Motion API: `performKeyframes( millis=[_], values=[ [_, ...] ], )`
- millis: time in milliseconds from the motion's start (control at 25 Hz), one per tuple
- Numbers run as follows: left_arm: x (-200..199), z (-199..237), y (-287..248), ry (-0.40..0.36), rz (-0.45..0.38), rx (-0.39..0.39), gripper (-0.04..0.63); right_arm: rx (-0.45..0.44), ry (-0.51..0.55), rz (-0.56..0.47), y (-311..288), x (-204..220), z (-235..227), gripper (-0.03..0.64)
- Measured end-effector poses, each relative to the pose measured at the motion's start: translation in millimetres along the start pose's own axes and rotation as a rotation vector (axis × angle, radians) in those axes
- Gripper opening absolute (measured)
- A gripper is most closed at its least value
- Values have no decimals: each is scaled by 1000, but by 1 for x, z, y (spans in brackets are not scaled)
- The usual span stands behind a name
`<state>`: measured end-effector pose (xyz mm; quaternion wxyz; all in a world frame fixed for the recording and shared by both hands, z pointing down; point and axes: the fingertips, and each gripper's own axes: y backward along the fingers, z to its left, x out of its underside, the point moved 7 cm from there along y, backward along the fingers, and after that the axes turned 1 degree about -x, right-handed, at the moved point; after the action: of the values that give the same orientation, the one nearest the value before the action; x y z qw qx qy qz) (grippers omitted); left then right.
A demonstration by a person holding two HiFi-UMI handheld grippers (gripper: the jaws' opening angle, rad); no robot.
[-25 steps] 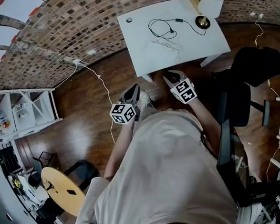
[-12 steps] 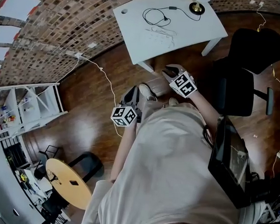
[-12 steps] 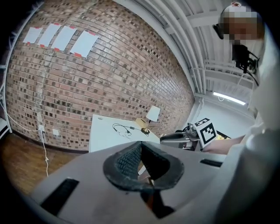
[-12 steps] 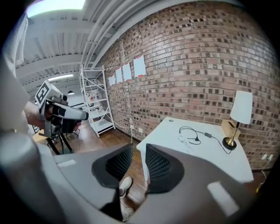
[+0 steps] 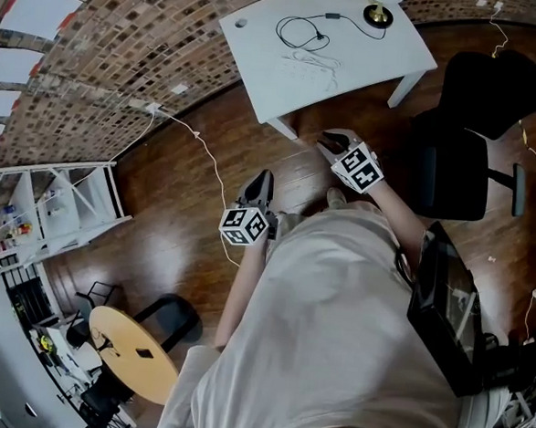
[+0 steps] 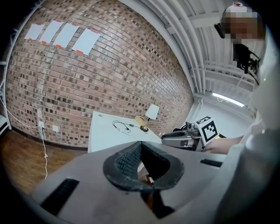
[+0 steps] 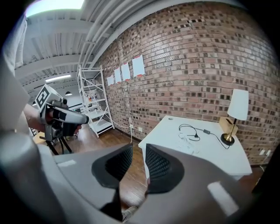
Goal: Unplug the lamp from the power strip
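- Both grippers have drifted a little in the head view since a second ago, and the lamp's shade has slipped off the top edge so that only its base remains.
- Left gripper (image 5: 263, 181): your left tool hangs over the wooden floor, short of the table. Its own view shows the ribbed pads meeting, with nothing between them.
- Table (image 5: 262, 43): the white top lies ahead of both tools, toward the top of the head view. Neither tool has reached its near edge.
- Cord (image 5: 329, 16): the black lead runs sideways across the top, from the lamp at the right into a loop at the left.
- White cable (image 5: 313, 61): a pale tangle lies just below the loop. The plug end appears to finish beside it, but you cannot make out a power strip against the white top.
- Right gripper (image 5: 329, 141): this tool is the nearer one, close to the table's near edge yet well apart from the cord. A narrow gap stands between its pads, and it holds nothing.
- Lamp (image 5: 378, 15): its brass base stands at the far right of the top. Judged from here, you must reach forward and slightly left from the right tool.
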<state>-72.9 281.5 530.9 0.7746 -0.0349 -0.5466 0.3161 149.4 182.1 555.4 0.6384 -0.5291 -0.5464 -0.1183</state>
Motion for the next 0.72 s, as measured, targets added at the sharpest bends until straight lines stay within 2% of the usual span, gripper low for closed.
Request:
performKeyframes(
  millis=[240, 720],
  values=[
    [-7, 25, 16, -2, 4, 23, 3, -9, 7, 52, -20, -3, 25, 84],
    [-15, 133, 103, 66, -48, -51, 2, -44, 89, 23, -102, -60, 134, 77]
  ],
)
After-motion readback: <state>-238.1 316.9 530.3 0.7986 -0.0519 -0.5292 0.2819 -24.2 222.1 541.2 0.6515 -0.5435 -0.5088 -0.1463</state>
